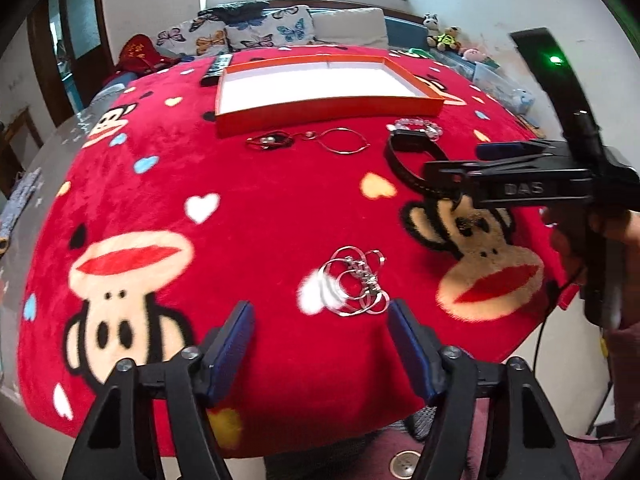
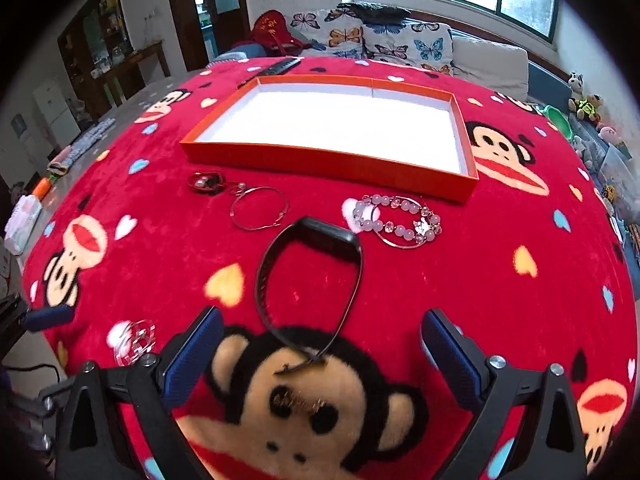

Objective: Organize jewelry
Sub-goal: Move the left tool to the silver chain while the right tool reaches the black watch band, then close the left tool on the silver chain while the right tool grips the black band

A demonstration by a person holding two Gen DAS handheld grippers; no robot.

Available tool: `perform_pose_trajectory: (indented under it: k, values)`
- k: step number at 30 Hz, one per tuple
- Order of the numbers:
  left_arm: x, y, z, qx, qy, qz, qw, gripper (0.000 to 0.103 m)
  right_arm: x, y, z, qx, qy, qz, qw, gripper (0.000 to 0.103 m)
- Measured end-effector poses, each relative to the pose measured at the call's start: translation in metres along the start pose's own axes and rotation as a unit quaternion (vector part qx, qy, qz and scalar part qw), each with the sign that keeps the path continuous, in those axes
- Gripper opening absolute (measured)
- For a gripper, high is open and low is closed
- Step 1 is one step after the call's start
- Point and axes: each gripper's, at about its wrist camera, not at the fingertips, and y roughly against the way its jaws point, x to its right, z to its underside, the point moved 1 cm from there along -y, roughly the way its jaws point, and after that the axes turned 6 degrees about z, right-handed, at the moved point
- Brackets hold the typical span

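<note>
both tongs are spread wide and pinch nothing. the left tongs [image 1: 320,344] hover low over the red monkey-print blanket [image 1: 248,208] that covers the counter, with a tangle of silver rings [image 1: 354,286] lying on the blanket just ahead of the blue pads [image 1: 232,352]. the right tongs [image 2: 322,354] hang above a black wristband [image 2: 310,280], whose loop lies flat on the blanket between and just beyond the spread fingers; its tail end rests on a monkey face. past the wristband a pink beaded bracelet [image 2: 400,218] sits beside it, and to the left a thin silver bangle [image 2: 259,208] touches a small dark red trinket [image 2: 206,182]. behind all of these stands an orange tray [image 2: 328,158] with a white floor, nothing in it. a black remote [image 2: 282,66] lies at the tray's far corner. a butterfly-print sofa [image 2: 384,42] stands behind the counter.
</note>
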Motion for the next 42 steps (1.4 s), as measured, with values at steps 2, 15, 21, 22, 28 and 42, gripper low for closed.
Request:
perform_pose_trajectory:
  k: [2, 15, 21, 22, 28, 42]
  values:
    - [0.004, -0.003, -0.002, -0.001, -0.004, 0.016, 0.9999, 0.059, 0.000, -0.004, -0.002, -0.003, 0.001, -0.001, 1.000, 0.103]
    - [0.015, -0.029, -0.015, -0.023, -0.011, 0.060, 0.9979, 0.033, -0.003, -0.019, -0.006, -0.016, 0.008, -0.014, 1.000, 0.085]
    - [0.021, -0.038, -0.016, -0.032, -0.032, 0.044, 0.9980, 0.019, -0.004, -0.021, -0.008, -0.014, 0.009, -0.025, 1.000, 0.080]
    - [0.021, -0.039, -0.017, -0.032, -0.033, 0.041, 0.9981, 0.019, -0.004, -0.022, -0.008, -0.014, 0.009, -0.026, 1.000, 0.080]
    - [0.021, -0.043, -0.020, -0.037, -0.035, 0.029, 0.9983, 0.019, -0.005, -0.025, -0.010, -0.011, 0.010, -0.025, 1.000, 0.080]
    - [0.008, -0.017, -0.021, 0.008, -0.025, 0.040, 0.9989, 0.005, -0.004, -0.023, -0.009, -0.002, 0.012, -0.019, 1.000, 0.055]
